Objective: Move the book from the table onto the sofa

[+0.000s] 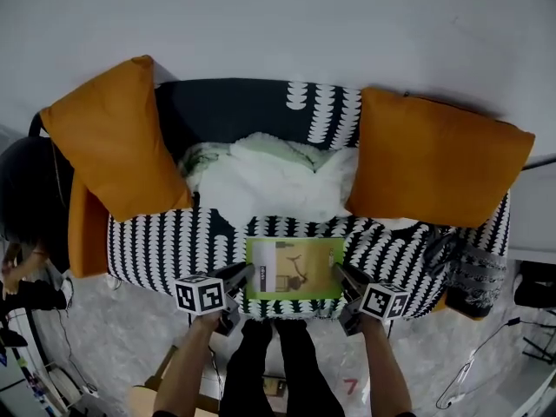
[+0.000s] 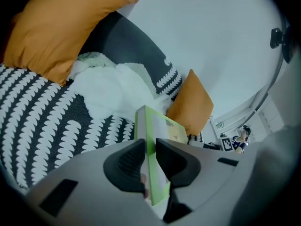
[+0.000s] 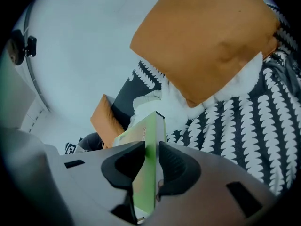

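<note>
Surroundings: a sofa with a black-and-white patterned cover stands against a pale wall. An orange cushion leans at its left end and a second orange cushion at its right end. A crumpled white blanket lies in the middle of the seat between them, up against the dark backrest. A grey patterned cloth sits at the right front corner of the seat. A dark chair stands off the left end, and cables trail across the grey floor. The person's legs are directly in front of the sofa.

Obstructions: the blanket is near the book's far edge, with a strip of patterned cover showing between them. The seat to either side of the book is bare cover.

Task item: the green book lies flat, cover up, over the front middle of the sofa seat. Whether its underside touches the seat cannot be told.

Left hand-held gripper: jaws partly spread, pinching the book's left edge, both dark pads against it.

Right hand-held gripper: jaws partly spread, pinching the book's right edge in the same way. The book spans the gap between the two.
</note>
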